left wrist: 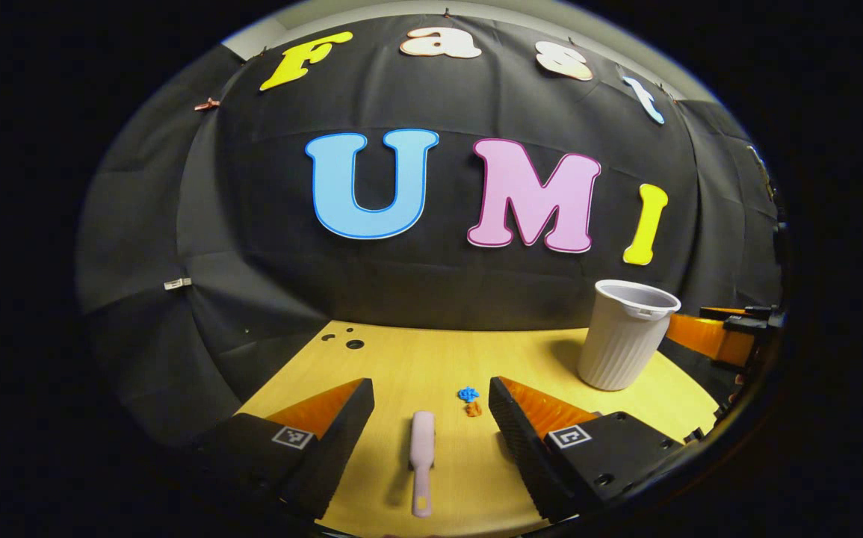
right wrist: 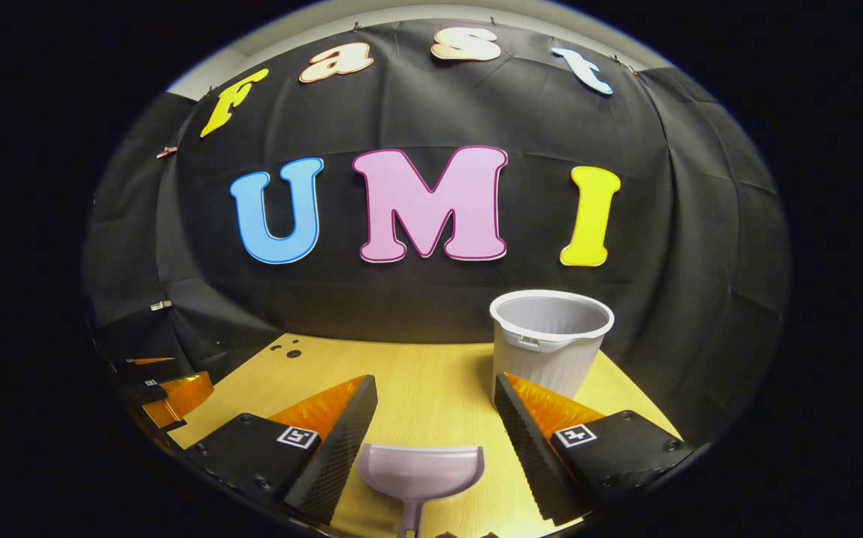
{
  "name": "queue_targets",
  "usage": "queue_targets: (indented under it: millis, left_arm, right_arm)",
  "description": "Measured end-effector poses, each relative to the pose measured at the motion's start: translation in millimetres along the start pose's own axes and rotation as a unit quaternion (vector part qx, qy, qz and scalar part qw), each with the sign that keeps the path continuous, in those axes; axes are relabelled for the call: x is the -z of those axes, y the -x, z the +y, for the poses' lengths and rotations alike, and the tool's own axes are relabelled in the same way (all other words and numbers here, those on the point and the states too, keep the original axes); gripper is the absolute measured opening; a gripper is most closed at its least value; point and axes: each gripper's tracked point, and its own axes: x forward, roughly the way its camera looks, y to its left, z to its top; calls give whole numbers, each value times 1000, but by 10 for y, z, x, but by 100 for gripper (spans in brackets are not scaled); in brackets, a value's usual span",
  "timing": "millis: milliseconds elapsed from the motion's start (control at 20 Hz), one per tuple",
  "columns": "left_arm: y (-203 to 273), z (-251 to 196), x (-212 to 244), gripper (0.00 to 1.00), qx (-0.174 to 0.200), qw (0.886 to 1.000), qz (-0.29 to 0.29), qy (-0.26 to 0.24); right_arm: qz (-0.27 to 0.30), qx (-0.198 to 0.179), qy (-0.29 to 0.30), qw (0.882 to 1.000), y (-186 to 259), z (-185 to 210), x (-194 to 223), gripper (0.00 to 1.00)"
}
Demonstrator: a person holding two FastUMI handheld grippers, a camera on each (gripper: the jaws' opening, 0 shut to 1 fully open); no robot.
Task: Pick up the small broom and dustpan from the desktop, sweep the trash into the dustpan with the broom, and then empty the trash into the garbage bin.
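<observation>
My left claw (left wrist: 431, 407) stood open low in the left gripper view, the broom (left wrist: 422, 463) lying on the desk (left wrist: 401, 359) between its fingers (touching neither). The trash (left wrist: 469, 400) sat just beyond, the bin (left wrist: 624, 345) at mid right. My right claw (right wrist: 435, 403) was open too, the dustpan (right wrist: 420, 467) at bottom centre between its fingers.

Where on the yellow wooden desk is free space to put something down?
Bare desk lies between the cable holes and the white ribbed bin. It is crowded around the pink broom, the small blue and orange scraps, and the pale dustpan.
</observation>
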Motion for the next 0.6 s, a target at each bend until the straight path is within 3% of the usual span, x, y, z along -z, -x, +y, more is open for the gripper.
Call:
queue_targets:
  millis: [600]
  left_arm:
    - [-455, 109, 980, 98, 13, 987, 157, 11]
  right_arm:
    - [81, -13, 15, 996, -75, -39, 544, 98]
